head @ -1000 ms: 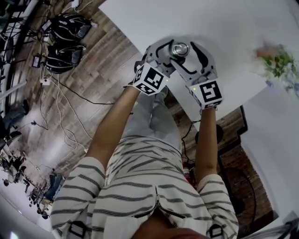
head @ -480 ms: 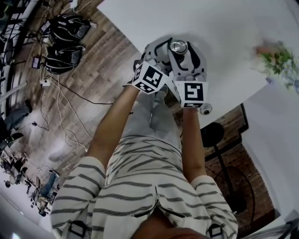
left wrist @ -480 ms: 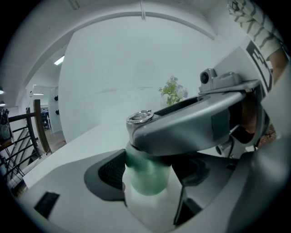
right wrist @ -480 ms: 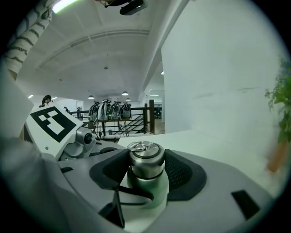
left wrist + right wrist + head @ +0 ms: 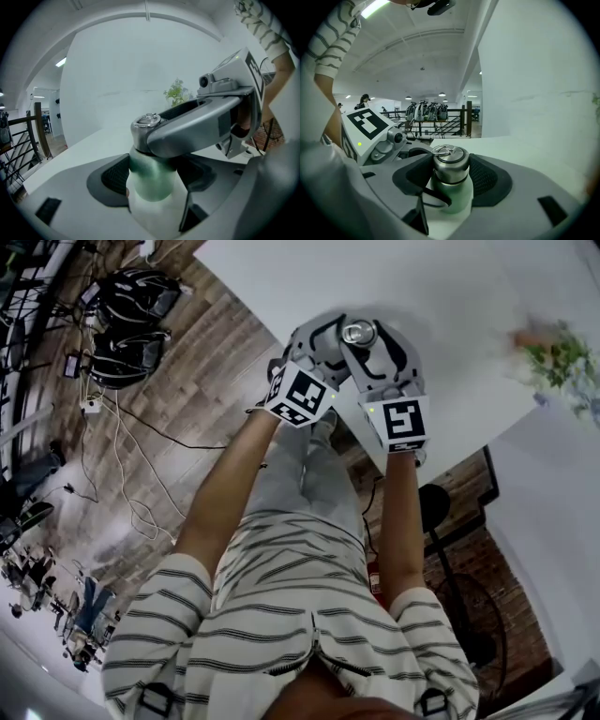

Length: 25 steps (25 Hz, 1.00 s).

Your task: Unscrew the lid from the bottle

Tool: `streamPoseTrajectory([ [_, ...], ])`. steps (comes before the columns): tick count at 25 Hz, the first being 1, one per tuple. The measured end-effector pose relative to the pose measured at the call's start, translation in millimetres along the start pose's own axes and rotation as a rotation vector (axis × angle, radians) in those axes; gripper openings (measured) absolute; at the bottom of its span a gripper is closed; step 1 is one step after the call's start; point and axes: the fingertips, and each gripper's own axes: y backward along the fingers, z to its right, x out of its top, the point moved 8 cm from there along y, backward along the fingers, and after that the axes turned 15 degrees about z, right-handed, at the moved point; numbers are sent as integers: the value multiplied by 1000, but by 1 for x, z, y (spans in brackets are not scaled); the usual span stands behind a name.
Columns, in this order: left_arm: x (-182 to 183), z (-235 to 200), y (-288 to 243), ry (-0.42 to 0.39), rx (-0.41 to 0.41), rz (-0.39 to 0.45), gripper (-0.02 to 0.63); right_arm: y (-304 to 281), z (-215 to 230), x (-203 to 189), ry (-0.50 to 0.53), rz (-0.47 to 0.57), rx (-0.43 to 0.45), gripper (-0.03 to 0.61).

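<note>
A pale green bottle (image 5: 152, 180) with a steel lid (image 5: 358, 333) stands upright at the near edge of the white table (image 5: 450, 296). My left gripper (image 5: 339, 351) is shut on the bottle's body, whose green shoulder (image 5: 150, 164) fills the space between its dark pads. My right gripper (image 5: 450, 171) comes in from the right and is shut on the steel lid (image 5: 450, 164); its jaws have just been closing, with the lid between them. One right finger (image 5: 201, 124) crosses in front of the lid in the left gripper view. The bottle's base is hidden.
A small green plant (image 5: 558, 362) stands on the table at the far right. Below the table edge lie wooden floor, cables and dark bags (image 5: 136, 296) at the left. A railing and several hanging bags (image 5: 424, 112) show far behind.
The right gripper's jaws, spread wide around the lid a second ago, have closed onto it, and its marker cube has swung left, then slightly back. The left gripper and bottle stayed put.
</note>
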Motion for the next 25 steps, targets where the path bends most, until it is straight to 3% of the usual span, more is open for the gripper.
streamPoseTrajectory([
  [7,0,1,-3,-2,-6,-4,314,0,16,1,23,2,228,249],
  [19,1,0,-2,-5,-14,-7,314,-14,42,9,121,-84,730,242],
  [25,1,-1,-2,-5,-15,-9,314,-21,45,13,144,-151,833,242],
])
